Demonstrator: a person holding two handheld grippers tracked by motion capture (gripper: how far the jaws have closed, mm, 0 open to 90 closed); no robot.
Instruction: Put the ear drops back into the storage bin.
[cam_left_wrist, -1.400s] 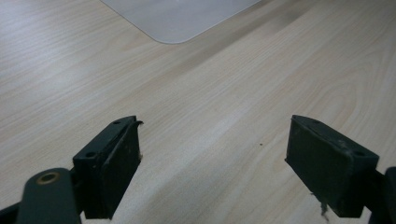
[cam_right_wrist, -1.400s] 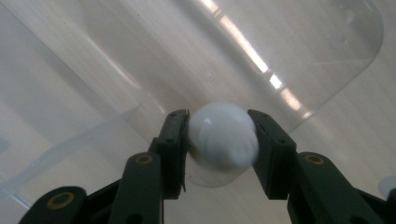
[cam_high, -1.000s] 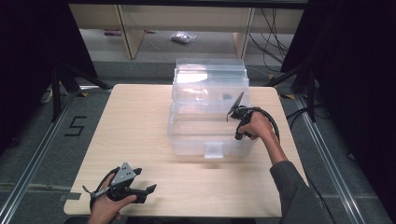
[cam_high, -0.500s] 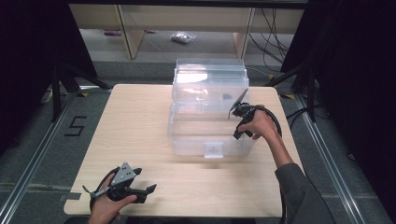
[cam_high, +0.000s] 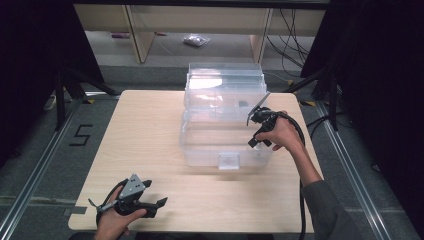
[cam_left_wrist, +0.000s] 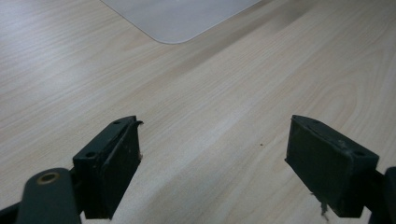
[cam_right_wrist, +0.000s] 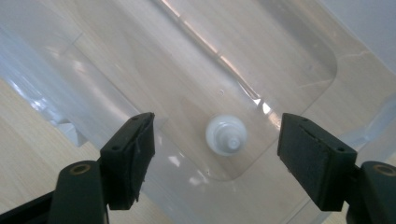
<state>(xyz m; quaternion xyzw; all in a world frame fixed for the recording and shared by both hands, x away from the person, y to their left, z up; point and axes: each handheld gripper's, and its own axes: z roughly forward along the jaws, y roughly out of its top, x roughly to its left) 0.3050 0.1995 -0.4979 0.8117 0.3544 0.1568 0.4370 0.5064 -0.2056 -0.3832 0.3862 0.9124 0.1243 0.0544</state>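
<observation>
1. Over the clear bin (cam_high: 200, 145), right side: hanging the right gripper (cam_right_wrist: 219, 123) above the open top and looking straight down into it.
2. Jaws standing wide, having just been opening. Gripping nothing; pads well clear on both sides.
3. Down on the bin floor, directly under that gap: small white bottle (cam_right_wrist: 226, 135) sitting apart from the walls and appearing to stand nozzle-up. Looking like a finished drop, judging by the open pads and the bottle resting below them.
4. Step in hand, as a judgement: backing the right gripper out of the bin after the release.
5. Doing it well:
   - keeping the jaws wide until they are above the rim, not snapping them shut near the bottle
   - lifting straight up, not sweeping sideways, to avoid clipping the right-hand wall or tipping the bottle
   - keeping the trailing cable off the bin rim, to avoid dragging the bin across the table (cam_left_wrist: 233, 70)
   - checking through the clear wall that the bottle is staying put before moving off
6. Well away from the bin, at the table's near-left corner: left gripper (cam_left_wrist: 212, 140) lying low over bare wood, jaws spread wide and holding nothing, with just a corner of the bin's base showing ahead of them.
7. Leaving the left gripper parked; only bringing it to the bin's left wall if the bin is starting to slide.
</observation>
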